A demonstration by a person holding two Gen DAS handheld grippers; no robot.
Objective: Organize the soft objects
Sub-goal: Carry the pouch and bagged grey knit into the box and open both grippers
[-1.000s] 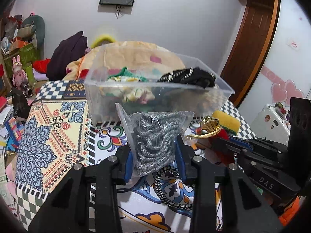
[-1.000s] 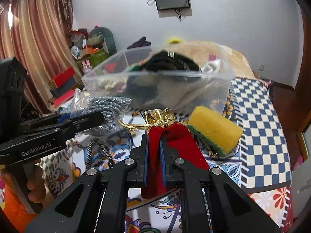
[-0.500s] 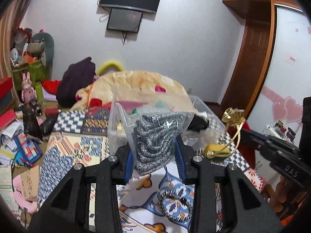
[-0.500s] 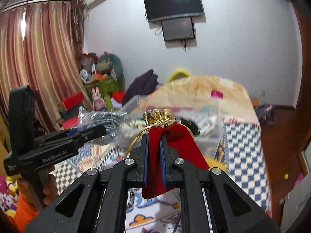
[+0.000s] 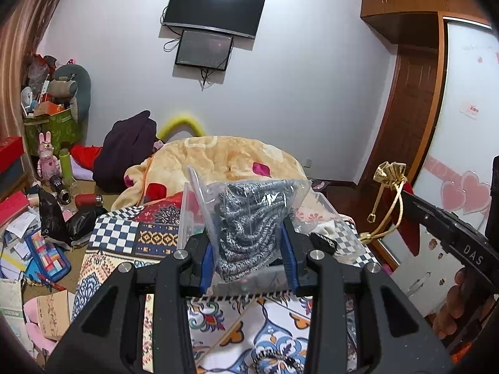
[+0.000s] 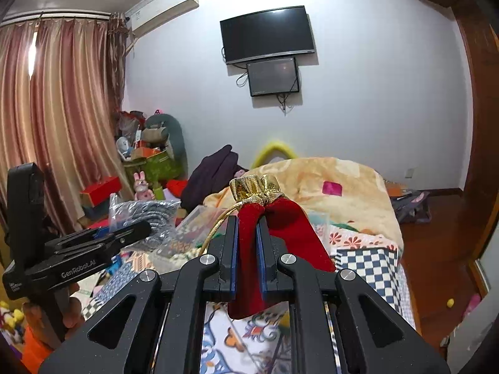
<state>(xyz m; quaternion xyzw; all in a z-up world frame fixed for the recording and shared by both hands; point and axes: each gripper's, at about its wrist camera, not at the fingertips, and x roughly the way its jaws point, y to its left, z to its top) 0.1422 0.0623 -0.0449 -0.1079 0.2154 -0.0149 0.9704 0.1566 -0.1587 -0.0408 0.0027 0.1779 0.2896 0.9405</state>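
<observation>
Both jaws clamped on cargo. Left gripper (image 5: pixel 248 255) pinching bagged knit (image 5: pixel 249 218) low on its body, pads pressed into the sides; right gripper (image 6: pixel 248 261) squeezed narrow on red pouch (image 6: pixel 274 233) mid-body, gold neck (image 6: pixel 255 187) and cord (image 6: pixel 218 227) free above.

Both held up over the clear bin (image 5: pixel 330 215), which sits on the patterned bedcover (image 5: pixel 124 265), just ahead and below. Right gripper visible from left wrist, well to the side, apart.

Handling, by judgement: both light, soft, compressible. Bag film likely slippery, knit inside could shift; grip through the bulk, not the loose top edge. Pouch limp, velvet grippy; dangling cord a snag risk on bin rim.

Room: bin rim thin, partly hidden behind the bag; already part full. Open air above, blanket (image 5: pixel 224 159) heaped behind. Drop from above looks clear.
</observation>
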